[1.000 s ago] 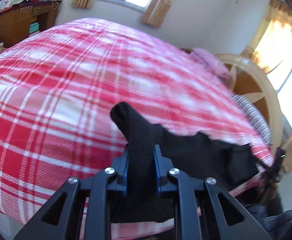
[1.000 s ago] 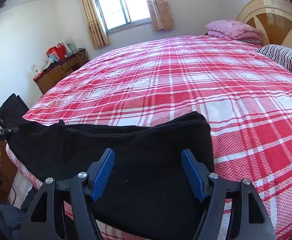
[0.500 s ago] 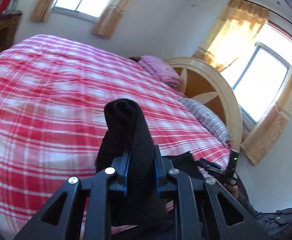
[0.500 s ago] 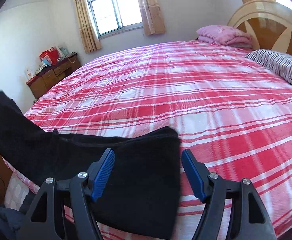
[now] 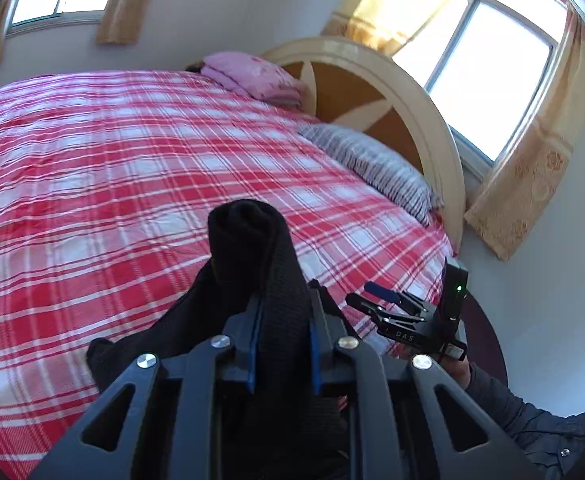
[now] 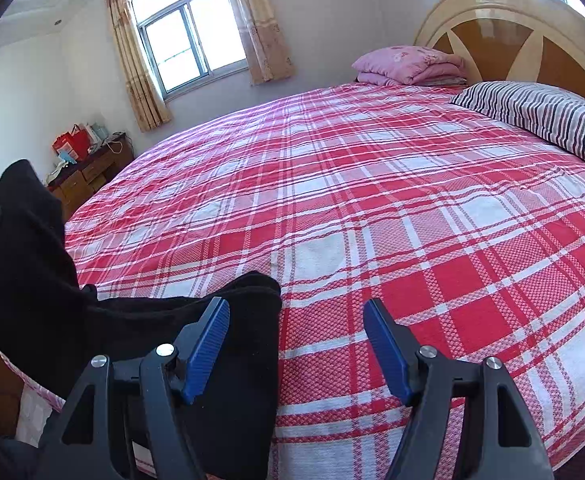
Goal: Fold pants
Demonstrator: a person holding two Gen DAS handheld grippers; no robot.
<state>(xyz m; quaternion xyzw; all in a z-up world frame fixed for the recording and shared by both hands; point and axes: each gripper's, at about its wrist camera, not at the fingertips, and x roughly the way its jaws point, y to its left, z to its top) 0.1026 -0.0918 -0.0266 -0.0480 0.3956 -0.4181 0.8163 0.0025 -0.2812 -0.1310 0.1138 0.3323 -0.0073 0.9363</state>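
Observation:
The black pants (image 6: 236,344) lie at the near edge of a bed with a red plaid cover (image 6: 372,216). My left gripper (image 5: 282,320) is shut on a bunched end of the pants (image 5: 260,248), which sticks up past the blue pads and is lifted above the bed. In the right wrist view that raised end (image 6: 16,248) hangs at the far left. My right gripper (image 6: 296,344) stands open just above the cover, its left pad over the pants' right edge, nothing between the jaws. It shows as well in the left wrist view, where the right gripper (image 5: 384,300) hovers beside the bed.
A striped pillow (image 6: 544,120) and a folded pink blanket (image 6: 408,64) lie by the wooden headboard (image 6: 524,28). A wooden dresser (image 6: 88,176) with clutter stands by the far wall. A person's dark sleeve (image 5: 524,420) is at lower right.
My left gripper has swung to the right and risen, carrying the pants end over toward the right gripper. The spread pants have drawn leftward, uncovering plaid cover under the right gripper, which shifted a little.

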